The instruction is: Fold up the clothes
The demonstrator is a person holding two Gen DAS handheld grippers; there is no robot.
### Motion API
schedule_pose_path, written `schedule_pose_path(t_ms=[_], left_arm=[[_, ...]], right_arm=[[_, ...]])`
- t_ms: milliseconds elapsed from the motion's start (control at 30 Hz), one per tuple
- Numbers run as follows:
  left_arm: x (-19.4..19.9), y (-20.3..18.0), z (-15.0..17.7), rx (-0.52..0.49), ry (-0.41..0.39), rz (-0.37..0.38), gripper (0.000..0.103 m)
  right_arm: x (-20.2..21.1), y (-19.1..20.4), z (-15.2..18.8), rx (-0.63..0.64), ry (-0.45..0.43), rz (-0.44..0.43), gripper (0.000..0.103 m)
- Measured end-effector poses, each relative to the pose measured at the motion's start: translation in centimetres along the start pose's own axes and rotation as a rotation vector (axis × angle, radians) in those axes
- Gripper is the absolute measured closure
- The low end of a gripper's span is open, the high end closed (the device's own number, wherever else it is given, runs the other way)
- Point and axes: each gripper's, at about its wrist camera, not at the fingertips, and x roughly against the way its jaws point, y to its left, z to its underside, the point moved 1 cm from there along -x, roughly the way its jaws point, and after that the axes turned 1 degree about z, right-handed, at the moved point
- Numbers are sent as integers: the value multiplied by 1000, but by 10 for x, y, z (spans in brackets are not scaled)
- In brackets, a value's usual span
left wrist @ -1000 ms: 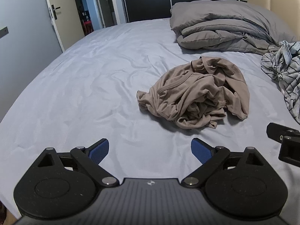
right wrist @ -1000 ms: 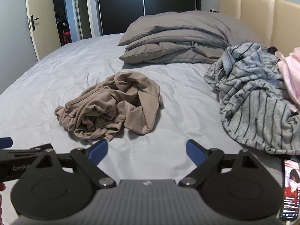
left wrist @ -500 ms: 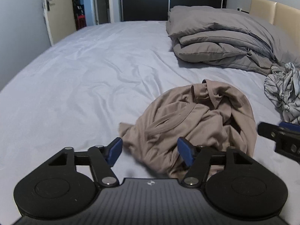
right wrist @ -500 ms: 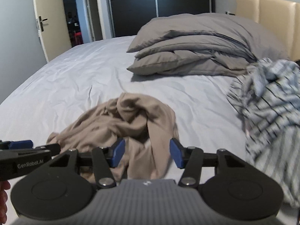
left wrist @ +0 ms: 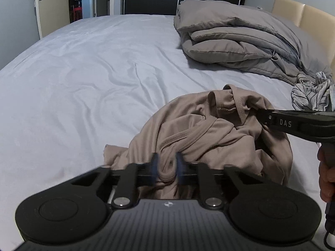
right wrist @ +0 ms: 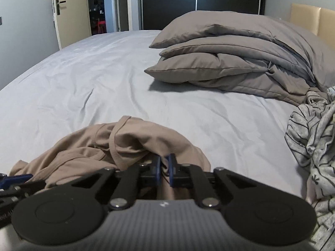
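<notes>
A crumpled tan shirt [left wrist: 209,133] lies bunched on the pale sheet of the bed [left wrist: 83,83]. My left gripper [left wrist: 166,167] is shut on a fold at the shirt's near edge, cloth bulging between its blue pads. From the right, my right gripper reaches in and bites the shirt near its collar. In the right wrist view the tan shirt [right wrist: 104,146] fills the near foreground and my right gripper [right wrist: 164,167] is shut on a thin pinch of it. The left gripper's blue tip [right wrist: 16,177] shows at the lower left edge.
Grey pillows and a folded duvet [left wrist: 240,41] are stacked at the head of the bed. A grey striped garment [right wrist: 314,146] lies heaped at the right. A beige headboard [left wrist: 309,21], dark wardrobe doors and an open door stand behind. A hand [left wrist: 326,177] grips the right tool.
Both grippers have moved forward and down onto the tan shirt and gone from open to shut on it, the left at its near edge, the right near the collar.
</notes>
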Motion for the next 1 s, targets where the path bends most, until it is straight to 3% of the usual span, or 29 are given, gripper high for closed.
schedule_pose_path(t_ms=[167, 333, 567, 800, 933, 1000], left_arm=[[23, 5, -9, 12, -54, -12, 100], [77, 22, -29, 36, -160, -88, 101], [191, 24, -54, -7, -375, -118, 101], [307, 24, -79, -55, -589, -137, 102], [374, 24, -93, -83, -712, -147, 103], [385, 20, -93, -108, -708, -146, 103]], right_arm=[[24, -5, -11, 0, -57, 21, 101], [80, -13, -34, -17, -156, 83, 102], [189, -16, -66, -2, -339, 122, 102], [334, 0, -88, 42, -637, 135, 103], [374, 8, -88, 41, -617, 34, 103], [378, 15, -80, 35, -571, -37, 98]])
